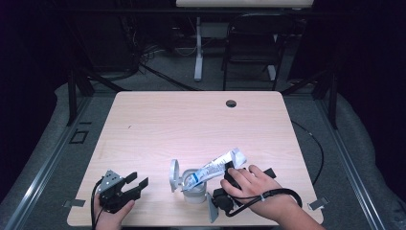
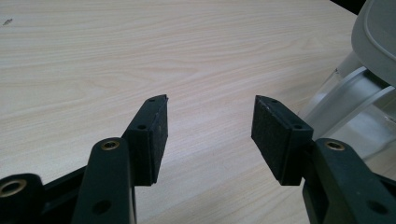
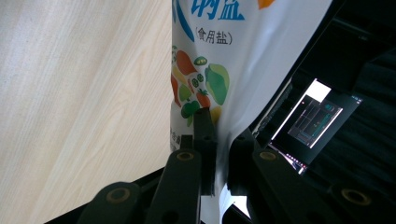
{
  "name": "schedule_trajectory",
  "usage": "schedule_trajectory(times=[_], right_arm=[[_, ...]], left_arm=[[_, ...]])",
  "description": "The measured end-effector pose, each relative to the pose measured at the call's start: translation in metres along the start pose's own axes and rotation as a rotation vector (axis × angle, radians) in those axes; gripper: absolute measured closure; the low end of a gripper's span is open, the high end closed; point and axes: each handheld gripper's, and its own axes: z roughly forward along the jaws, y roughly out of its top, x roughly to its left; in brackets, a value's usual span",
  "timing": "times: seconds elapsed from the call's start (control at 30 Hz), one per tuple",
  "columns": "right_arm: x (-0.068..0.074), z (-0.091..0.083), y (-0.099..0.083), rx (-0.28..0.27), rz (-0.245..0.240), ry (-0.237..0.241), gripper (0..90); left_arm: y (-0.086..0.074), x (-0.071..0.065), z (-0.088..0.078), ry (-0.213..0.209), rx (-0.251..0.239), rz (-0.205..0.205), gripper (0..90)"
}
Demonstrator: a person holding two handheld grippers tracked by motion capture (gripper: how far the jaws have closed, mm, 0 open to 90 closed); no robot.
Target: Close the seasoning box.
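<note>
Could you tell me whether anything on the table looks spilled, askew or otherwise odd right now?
Nothing looks spilled. The salt bag, pinched by the right tongs, lies tilted with its lower end over the open clear container, whose lid stands flipped up. The left tongs rest open on the table.

We are holding the left gripper (image 2: 209, 133) low over the pale wooden table (image 2: 140, 56), its black jaws standing wide apart with bare wood between them. A clear container (image 2: 348, 114) with a grey lid (image 2: 378, 39) is sitting just beside the right-hand jaw.
</note>
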Motion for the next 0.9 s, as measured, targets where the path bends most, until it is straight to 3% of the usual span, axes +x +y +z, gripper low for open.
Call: schedule_trajectory(times=[0.23, 0.3, 0.5, 0.9], right_arm=[[-0.0005, -0.0008, 0.0008, 0.015, -0.009, 0.002, 86.1], [0.0009, 0.0019, -0.0004, -0.015, 0.022, 0.011, 86.2], [-0.0006, 0.0017, -0.0004, -0.002, 0.016, 0.022, 86.6], [-0.0009, 0.0001, -0.0002, -0.014, 0.007, -0.013, 87.1]], left_arm=[[-0.0002, 0.0000, 0.0001, 0.000, 0.001, -0.001, 46.1], [-0.0002, 0.0000, 0.0001, 0.000, 0.001, -0.001, 46.1], [-0.0003, 0.0006, 0.0001, 0.002, 0.005, -0.001, 46.1], [-0.0003, 0.0004, 0.0001, 0.002, 0.005, -0.001, 46.1]])
